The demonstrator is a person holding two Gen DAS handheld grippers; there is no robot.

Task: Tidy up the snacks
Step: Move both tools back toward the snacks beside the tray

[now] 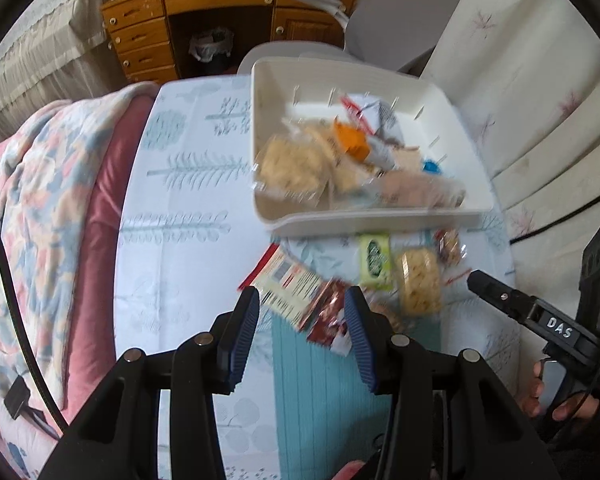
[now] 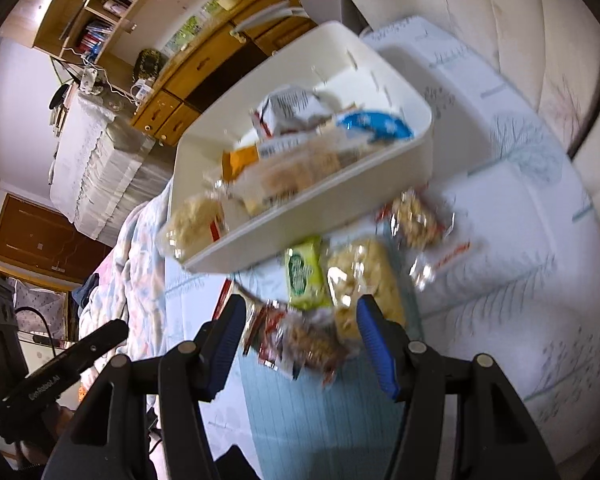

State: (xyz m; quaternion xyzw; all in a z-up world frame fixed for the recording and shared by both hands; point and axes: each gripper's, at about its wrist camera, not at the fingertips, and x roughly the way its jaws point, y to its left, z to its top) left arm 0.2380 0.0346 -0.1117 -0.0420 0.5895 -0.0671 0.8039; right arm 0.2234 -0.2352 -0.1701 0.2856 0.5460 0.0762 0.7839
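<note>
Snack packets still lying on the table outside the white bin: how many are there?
About 5, blur may hide more: green packet, clear cracker pack, small nut pack, red-white box, dark red packet, all before the white bin.

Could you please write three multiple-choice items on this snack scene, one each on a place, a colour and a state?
1. Where does the green packet lie?
A. inside the bin
B. on the cloth before the bin
C. on the blanket

2. What colour is the bin?
A. white
B. red
C. black

3. How does the left tool stand?
A. shut on a packet
B. open
C. out of view

Answers: 1 B, it lies outside the bin's near wall; 2 A, its walls are white; 3 B, its blue pads stand apart, gripping nothing.
</note>
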